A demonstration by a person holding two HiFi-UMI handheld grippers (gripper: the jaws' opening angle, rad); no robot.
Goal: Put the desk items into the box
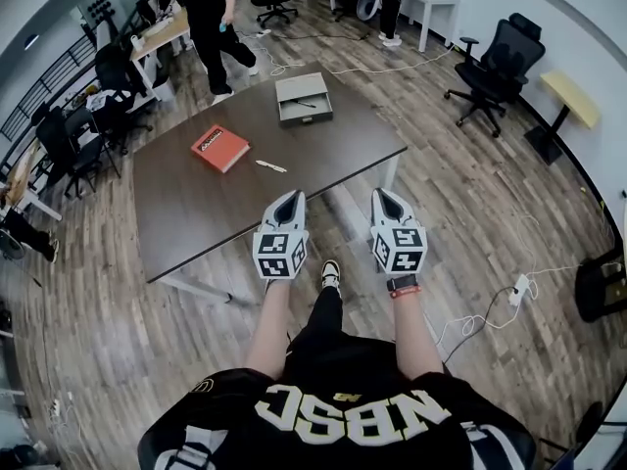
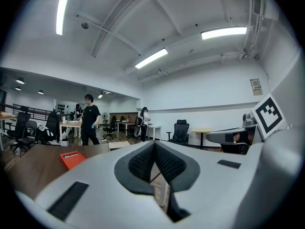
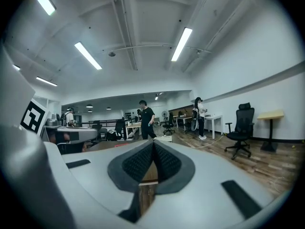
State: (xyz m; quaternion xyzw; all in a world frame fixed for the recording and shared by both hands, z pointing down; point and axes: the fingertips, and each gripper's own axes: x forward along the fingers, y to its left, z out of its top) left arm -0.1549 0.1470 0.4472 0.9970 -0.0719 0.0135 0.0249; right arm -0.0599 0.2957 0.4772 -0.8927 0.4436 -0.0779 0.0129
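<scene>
A grey open box (image 1: 303,97) sits at the far end of the brown desk (image 1: 196,204), with a dark pen-like thing inside. An orange-red book (image 1: 220,148) (image 2: 72,158) lies left of centre. A small white knife-like item (image 1: 270,165) lies near the middle. My left gripper (image 1: 292,201) (image 2: 153,146) hovers at the desk's near edge, shut and empty. My right gripper (image 1: 384,196) (image 3: 153,145) is held beside it, just off the desk's near right side, also shut with nothing between its pads.
A person in black (image 1: 214,18) walks beyond the desk's far end. Black office chairs (image 1: 500,67) stand at the right and at the left (image 1: 73,145). Cables and a power strip (image 1: 516,291) lie on the wooden floor at the right.
</scene>
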